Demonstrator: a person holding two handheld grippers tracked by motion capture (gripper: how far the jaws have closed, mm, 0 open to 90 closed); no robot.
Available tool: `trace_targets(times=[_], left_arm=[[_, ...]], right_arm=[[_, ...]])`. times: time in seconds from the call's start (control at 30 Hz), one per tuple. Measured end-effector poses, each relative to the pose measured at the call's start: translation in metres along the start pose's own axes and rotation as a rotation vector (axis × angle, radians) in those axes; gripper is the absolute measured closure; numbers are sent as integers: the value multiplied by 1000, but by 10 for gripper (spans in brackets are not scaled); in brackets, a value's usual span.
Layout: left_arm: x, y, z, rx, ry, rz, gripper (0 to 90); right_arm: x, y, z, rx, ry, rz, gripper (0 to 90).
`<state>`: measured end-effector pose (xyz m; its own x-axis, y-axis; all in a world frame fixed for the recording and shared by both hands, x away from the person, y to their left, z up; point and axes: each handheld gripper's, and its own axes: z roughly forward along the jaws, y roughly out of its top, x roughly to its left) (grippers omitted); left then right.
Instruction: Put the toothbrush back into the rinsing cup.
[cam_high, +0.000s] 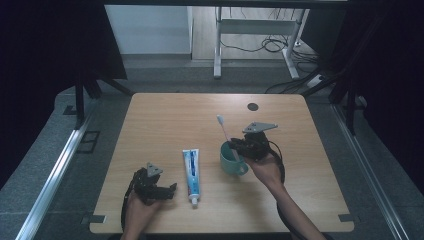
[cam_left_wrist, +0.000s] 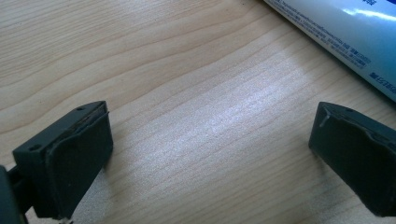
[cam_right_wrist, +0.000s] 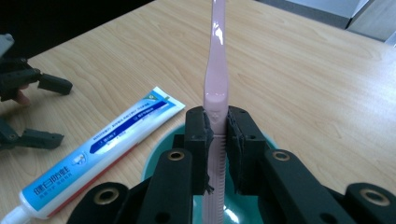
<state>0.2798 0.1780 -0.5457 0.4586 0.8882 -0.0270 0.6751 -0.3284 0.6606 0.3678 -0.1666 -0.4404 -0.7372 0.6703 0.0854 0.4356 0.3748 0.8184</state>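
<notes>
Pink toothbrush (cam_right_wrist: 217, 93) clamped upright in my right gripper (cam_right_wrist: 219, 135), handle over the teal mug (cam_high: 231, 159) for standing it inside; my left gripper (cam_left_wrist: 210, 140) gapes, empty, left of the toothpaste tube (cam_high: 190, 170) beside that mug.

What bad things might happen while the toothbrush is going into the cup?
1. The right tool pinches the pink toothbrush low on its handle, so the long top might tip or slip.
2. The teal cup is light-looking; a bump from the tool might knock it over.
3. The toothpaste tube lies close beside the cup and might get nudged.
</notes>
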Motion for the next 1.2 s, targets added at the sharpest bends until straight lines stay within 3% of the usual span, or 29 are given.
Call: trace_targets(times=[1.07, 1.2], left_arm=[[0, 0, 0, -1, -1, -4, 0], [0, 0, 0, 0, -1, -4, 0]], right_arm=[[-5, -21, 19, 117, 9, 16, 774], [-7, -22, 21, 134, 7, 15, 740]])
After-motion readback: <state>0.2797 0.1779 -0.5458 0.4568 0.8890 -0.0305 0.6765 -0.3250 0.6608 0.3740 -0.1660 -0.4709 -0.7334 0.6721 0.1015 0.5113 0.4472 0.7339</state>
